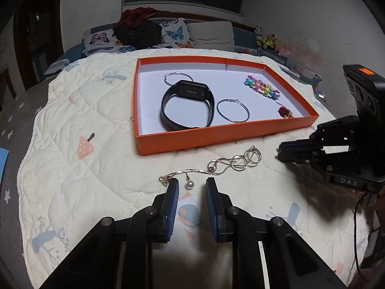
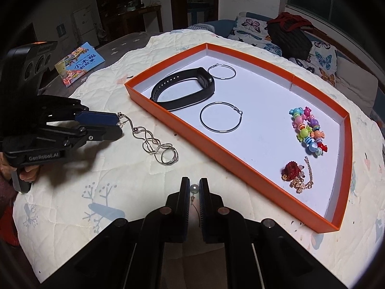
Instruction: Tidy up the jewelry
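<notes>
A pearl earring (image 2: pixel 194 188) is pinched in the right gripper (image 2: pixel 193 187); the left gripper (image 1: pixel 191 187), lettered "GenRobot.AI", is parted around a second pearl (image 1: pixel 189 184); the silver chain (image 1: pixel 231 162) lies before the orange tray (image 1: pixel 216 136).

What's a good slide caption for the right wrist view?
Right tongs shut on a pearl earring beside the orange tray.

Dim room, sharp, dark fisheye corners

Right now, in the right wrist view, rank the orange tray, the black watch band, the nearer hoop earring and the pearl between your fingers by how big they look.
1. Orange tray, far the largest.
2. Black watch band.
3. Nearer hoop earring.
4. Pearl, smallest, though it sits closest to the camera.
</notes>
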`<state>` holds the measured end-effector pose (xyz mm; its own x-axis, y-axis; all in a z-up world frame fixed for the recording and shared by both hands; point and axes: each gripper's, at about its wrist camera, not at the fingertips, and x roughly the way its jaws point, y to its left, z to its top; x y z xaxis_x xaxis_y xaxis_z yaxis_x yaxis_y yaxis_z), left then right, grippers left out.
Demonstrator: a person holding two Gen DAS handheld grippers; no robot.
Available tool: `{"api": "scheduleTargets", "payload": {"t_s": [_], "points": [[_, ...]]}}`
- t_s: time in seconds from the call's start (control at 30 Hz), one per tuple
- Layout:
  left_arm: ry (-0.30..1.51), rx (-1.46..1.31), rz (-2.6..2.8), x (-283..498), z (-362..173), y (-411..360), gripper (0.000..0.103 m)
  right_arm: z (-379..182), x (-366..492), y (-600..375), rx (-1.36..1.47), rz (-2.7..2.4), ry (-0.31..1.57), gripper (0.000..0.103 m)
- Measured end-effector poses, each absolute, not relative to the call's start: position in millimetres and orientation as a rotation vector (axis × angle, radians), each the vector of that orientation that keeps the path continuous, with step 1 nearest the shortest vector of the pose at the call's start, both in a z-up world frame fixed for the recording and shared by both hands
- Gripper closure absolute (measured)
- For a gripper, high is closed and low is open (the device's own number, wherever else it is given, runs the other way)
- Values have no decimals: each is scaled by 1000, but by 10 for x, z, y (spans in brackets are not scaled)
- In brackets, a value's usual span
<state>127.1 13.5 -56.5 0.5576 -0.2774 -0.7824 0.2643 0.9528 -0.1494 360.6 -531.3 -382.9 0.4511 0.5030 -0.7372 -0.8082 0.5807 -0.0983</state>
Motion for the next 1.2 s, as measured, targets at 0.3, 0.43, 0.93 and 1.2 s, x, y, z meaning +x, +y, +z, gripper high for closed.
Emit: {"api": "scheduleTargets", "payload": {"t_s": [0.3, 0.43, 0.93, 1.2], "points": [[929, 49, -306, 1306, -580, 32, 88, -3837, 3610, -5318, -469, 846, 725, 93], [923, 54, -305, 1296, -576, 31, 96, -3835, 3612, -5328, -466, 844, 724, 93], [893, 9, -304, 1173, -485, 131, 96, -3622, 3599, -5468, -407, 839, 682, 93], [889, -36, -300, 1095, -443, 223, 96, -3507, 3653, -5533, -363, 826, 659, 93]]}}
